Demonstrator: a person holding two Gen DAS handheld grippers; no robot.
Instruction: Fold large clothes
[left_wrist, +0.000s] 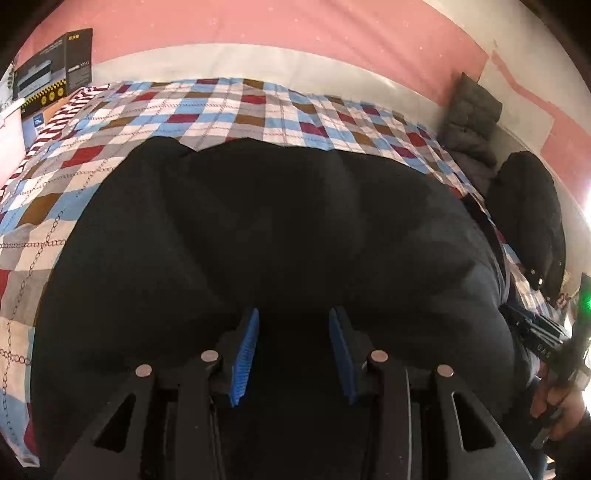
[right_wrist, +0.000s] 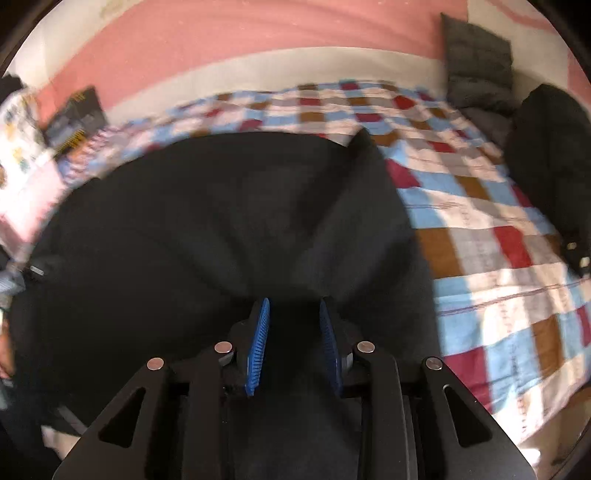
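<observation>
Left claw (left_wrist: 293, 354) spread, right claw (right_wrist: 293, 343) spread, black garment (left_wrist: 258, 229) beneath, contact unclear, right view blurred

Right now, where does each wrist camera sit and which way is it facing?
Left wrist: on the left gripper, angled down over the black garment on the checked bedspread, jaws apart; a hand shows at the right edge.
Right wrist: on the right gripper, angled down over the same garment, jaws apart, picture blurred.
Shared: garment, bedspread, grey cushion, pink wall.
</observation>
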